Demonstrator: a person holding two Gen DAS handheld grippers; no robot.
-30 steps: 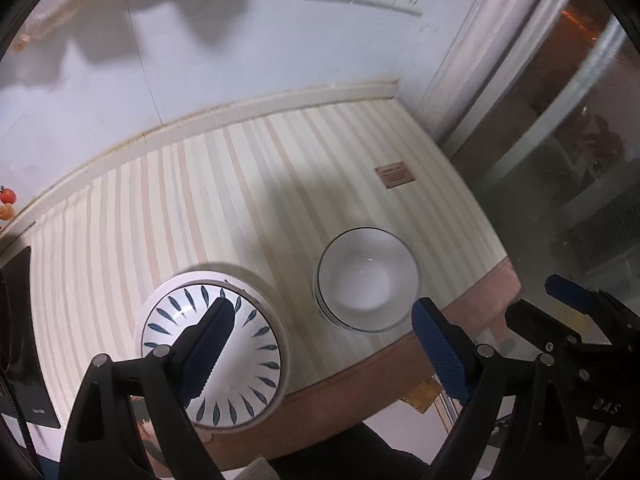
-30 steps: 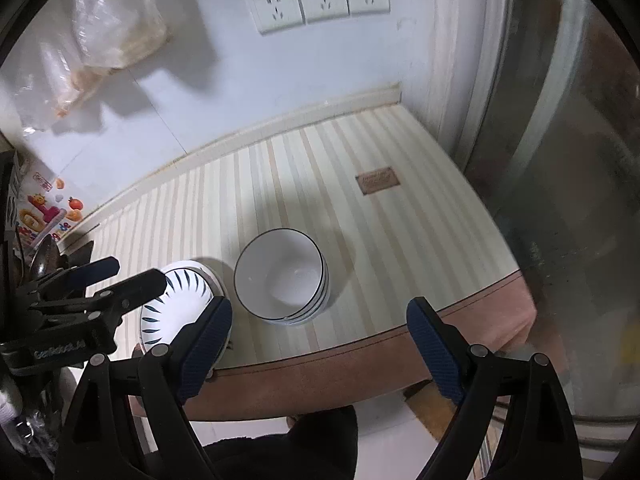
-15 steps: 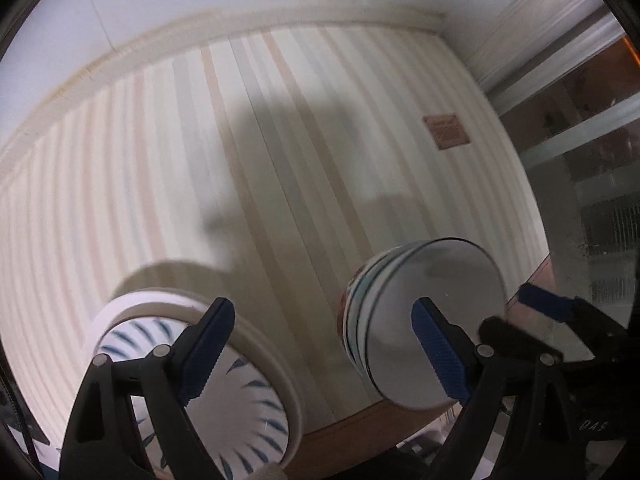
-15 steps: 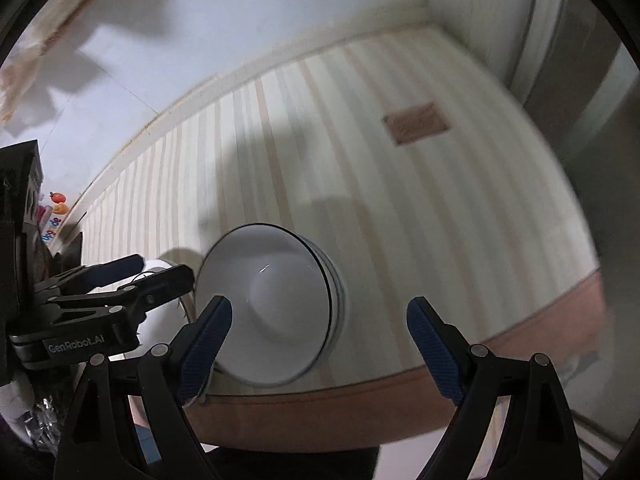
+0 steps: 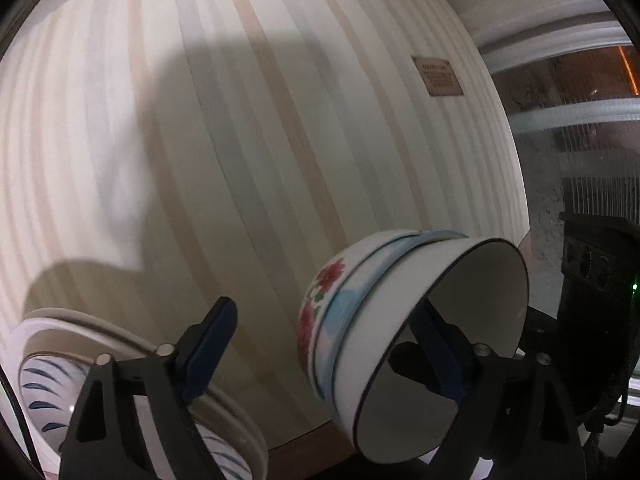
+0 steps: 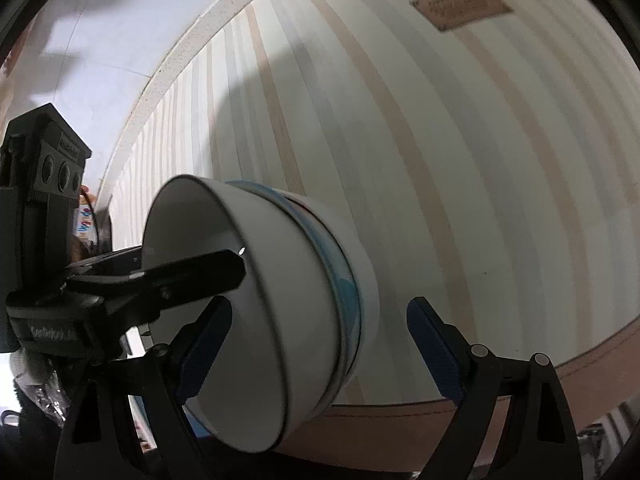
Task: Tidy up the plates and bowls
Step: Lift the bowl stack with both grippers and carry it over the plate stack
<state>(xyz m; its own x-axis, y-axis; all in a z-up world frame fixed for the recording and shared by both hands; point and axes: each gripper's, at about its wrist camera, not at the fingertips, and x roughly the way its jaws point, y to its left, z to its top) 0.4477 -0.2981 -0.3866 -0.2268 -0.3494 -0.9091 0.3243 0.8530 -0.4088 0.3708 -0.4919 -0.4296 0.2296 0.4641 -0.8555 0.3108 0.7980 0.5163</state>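
Note:
A stack of nested bowls (image 5: 404, 320), white on top with a blue-banded one and a red-flowered one beneath, stands near the table's front edge and looks strongly tilted in both fisheye views (image 6: 280, 292). My left gripper (image 5: 324, 348) is open; its right finger (image 5: 436, 348) reaches inside the top bowl, its left finger outside. A stack of plates with a blue leaf pattern (image 5: 132, 400) lies at lower left. My right gripper (image 6: 316, 348) is open, its fingers either side of the bowl stack's wall. The left gripper's black finger (image 6: 180, 268) shows across the bowl mouth.
The striped tablecloth (image 5: 260, 140) has a brown label (image 5: 440, 76) at the far right and a brown border (image 6: 520, 392) along the front edge. A white wall (image 6: 100, 40) runs behind. A window frame (image 5: 560, 120) is on the right.
Both grippers have dropped low and close to the bowl stack. The left gripper's right finger has gone inside the top bowl; the right gripper's fingers now flank the stack's wall.

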